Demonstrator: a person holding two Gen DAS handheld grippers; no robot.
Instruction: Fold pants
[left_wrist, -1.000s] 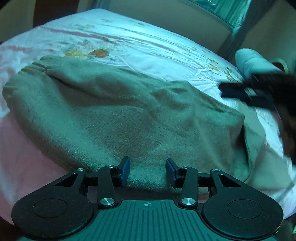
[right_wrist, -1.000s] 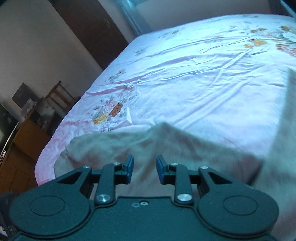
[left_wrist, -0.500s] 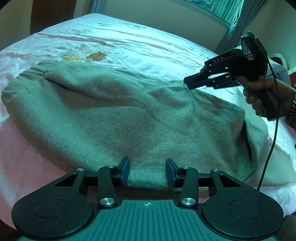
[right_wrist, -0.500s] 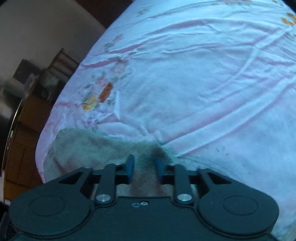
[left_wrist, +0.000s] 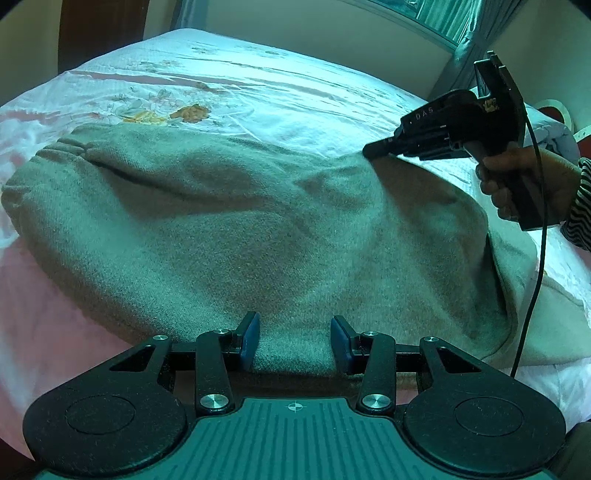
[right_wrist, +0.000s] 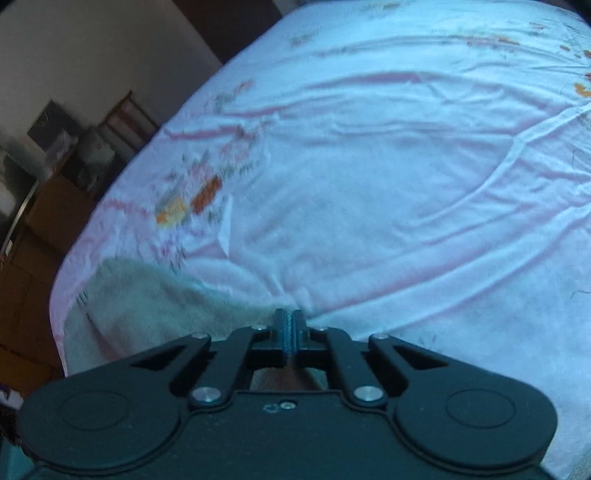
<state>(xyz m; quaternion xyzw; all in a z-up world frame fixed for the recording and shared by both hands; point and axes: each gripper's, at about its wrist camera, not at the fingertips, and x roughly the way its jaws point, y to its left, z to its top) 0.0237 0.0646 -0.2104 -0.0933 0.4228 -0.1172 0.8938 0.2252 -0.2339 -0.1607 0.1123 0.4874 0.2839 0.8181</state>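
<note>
The grey fleece pants (left_wrist: 258, 221) are lying across the bed sheet (left_wrist: 295, 92), which is pink and white with a flower print. Their elastic waistband (left_wrist: 70, 147) is lying at the left end in the left wrist view, and the cloth is bunching in soft folds toward the right. There is no box or basket in either view; the bed alone is carrying the garment.

The left gripper (left_wrist: 294, 341) is staying at the near edge of the pants with its jaws half apart, and the edge of the cloth is lying between the blue pads (left_wrist: 249, 338), which are not pressing on it.

The right gripper (left_wrist: 373, 150) is pinching the far edge of the pants, and the fabric is rising in a small peak at its tip. In its own view the jaws are standing together, with probably a thin fold between them, but this picture is blurred. A hand (left_wrist: 524, 184) with a striped sleeve (left_wrist: 580, 218) is holding its handle, and a black cable (left_wrist: 535, 266) is hanging from it.

One second ago this gripper was off to the right, apart from the pants, with jaws partly open; they have just been closing, now on the fabric edge.
</note>
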